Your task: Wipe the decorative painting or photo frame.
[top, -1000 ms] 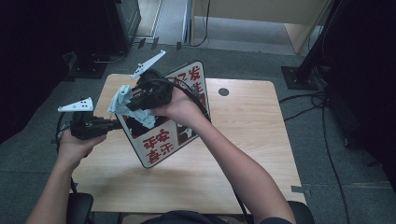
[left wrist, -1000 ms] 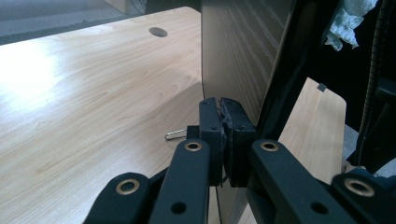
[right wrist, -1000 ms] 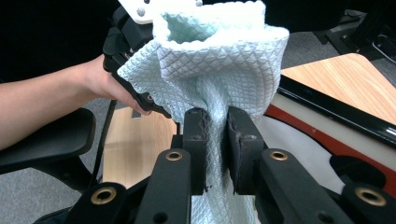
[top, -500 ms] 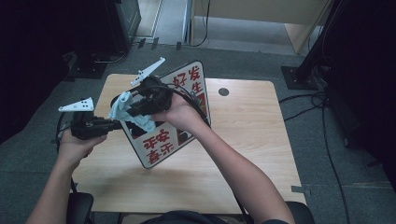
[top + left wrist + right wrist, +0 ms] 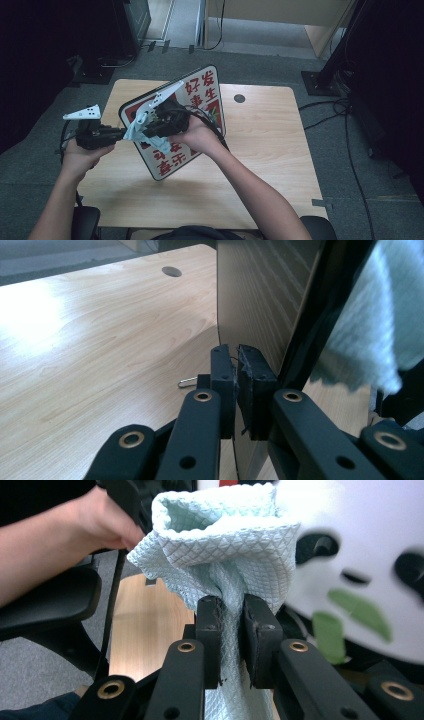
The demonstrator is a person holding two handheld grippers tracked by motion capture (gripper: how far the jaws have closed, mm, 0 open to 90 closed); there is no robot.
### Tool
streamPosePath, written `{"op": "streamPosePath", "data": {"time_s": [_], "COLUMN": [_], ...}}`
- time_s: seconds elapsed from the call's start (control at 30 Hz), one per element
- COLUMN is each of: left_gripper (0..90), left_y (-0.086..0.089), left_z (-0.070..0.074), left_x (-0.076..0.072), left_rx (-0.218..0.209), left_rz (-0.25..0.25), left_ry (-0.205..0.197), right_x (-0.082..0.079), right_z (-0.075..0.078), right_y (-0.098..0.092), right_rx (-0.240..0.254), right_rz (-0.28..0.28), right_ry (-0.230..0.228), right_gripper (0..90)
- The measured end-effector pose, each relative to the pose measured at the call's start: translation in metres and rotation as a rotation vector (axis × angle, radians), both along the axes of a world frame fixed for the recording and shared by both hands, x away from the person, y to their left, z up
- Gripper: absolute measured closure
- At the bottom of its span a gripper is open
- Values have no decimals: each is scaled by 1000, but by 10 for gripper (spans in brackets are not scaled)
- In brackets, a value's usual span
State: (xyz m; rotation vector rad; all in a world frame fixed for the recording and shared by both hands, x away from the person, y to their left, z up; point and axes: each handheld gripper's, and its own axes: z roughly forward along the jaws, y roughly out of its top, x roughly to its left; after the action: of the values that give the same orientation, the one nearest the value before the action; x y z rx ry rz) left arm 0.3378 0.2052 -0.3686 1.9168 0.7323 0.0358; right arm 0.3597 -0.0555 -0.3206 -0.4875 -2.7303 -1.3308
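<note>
One sign board (image 5: 200, 107), one light-blue cloth (image 5: 135, 129), two hand-held grippers, one table (image 5: 260, 145), perhaps one small metal clip (image 5: 186, 383).

Blurred at the right of the right gripper view: panda picture on the sign (image 5: 360, 570). Cut off by the bottom edge there: lower end of the cloth (image 5: 225, 545). Too small to read from above: red writing on the sign. Hidden behind it: part of the table (image 5: 260, 145).

Light wooden table (image 5: 260, 165) with round cable hole (image 5: 239, 98) (near far edge), grey carpet floor (image 5: 350, 200), black stand base (image 5: 320, 82), loose floor cables (image 5: 350, 145).
</note>
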Motion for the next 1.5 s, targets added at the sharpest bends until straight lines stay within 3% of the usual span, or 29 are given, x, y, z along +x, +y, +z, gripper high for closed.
{"op": "streamPosePath", "data": {"time_s": [0.3, 0.83, 1.07, 1.5], "left_gripper": [867, 866, 871, 866], "left_y": [-1, -2, -2, -3], "left_z": [1, 0, -1, -1], "left_x": [-1, 0, 0, 0], "left_rx": [10, 3, 8, 7], "left_rz": [-3, -5, -7, -7], "left_ry": [-7, -2, -1, 2], "right_x": [-6, -15, -18, -26], "right_z": [-32, -74, -89, -117], "right_y": [-6, -14, -18, -25], "right_rx": [-25, -40, 2, 8], "right_rz": [11, 13, 9, -2], "right_ry": [16, 45, 46, 52], "right_gripper": [795, 795, 794, 795]}}
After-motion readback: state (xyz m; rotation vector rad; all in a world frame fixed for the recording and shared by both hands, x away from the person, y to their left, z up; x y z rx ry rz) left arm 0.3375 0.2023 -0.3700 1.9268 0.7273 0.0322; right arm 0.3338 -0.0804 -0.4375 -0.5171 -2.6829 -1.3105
